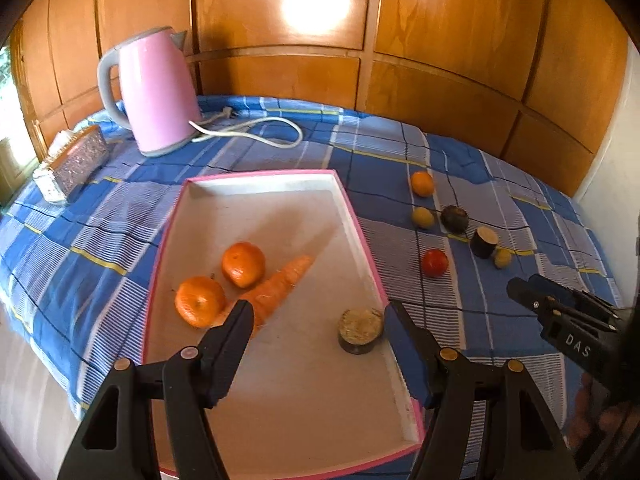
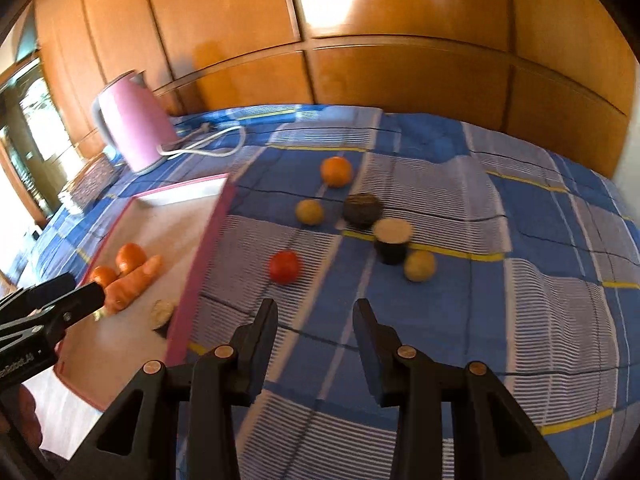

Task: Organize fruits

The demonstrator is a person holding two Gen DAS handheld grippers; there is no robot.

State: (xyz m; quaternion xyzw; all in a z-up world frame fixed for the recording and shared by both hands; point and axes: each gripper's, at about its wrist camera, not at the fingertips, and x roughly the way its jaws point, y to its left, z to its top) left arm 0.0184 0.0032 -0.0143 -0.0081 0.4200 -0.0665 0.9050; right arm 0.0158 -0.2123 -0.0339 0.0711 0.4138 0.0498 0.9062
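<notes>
Your left gripper hangs over the pink-rimmed tray with its jaws spread and nothing between them. Inside the tray, two mandarins sit touching at about 10 o'clock from the gripper, the carrot lies slanted just beside them with its thick end behind the left finger, and a cut dark-skinned piece stands near the right wall, just inside the right finger.

Your right gripper hovers over the blue checked cloth, jaws parted and empty (narrower than the left pair). The loose fruit lies ahead of it on the cloth, to the right of the tray: a red tomato nearest, at about 11 o'clock; a yellowish fruit at about 1 o'clock, touching a dark cut stump; farther off a dark round fruit, a second yellowish fruit, and an orange at 12 o'clock, farthest away.

A pink kettle with its white cord stands beyond the tray at the back left, near a glittery box.
</notes>
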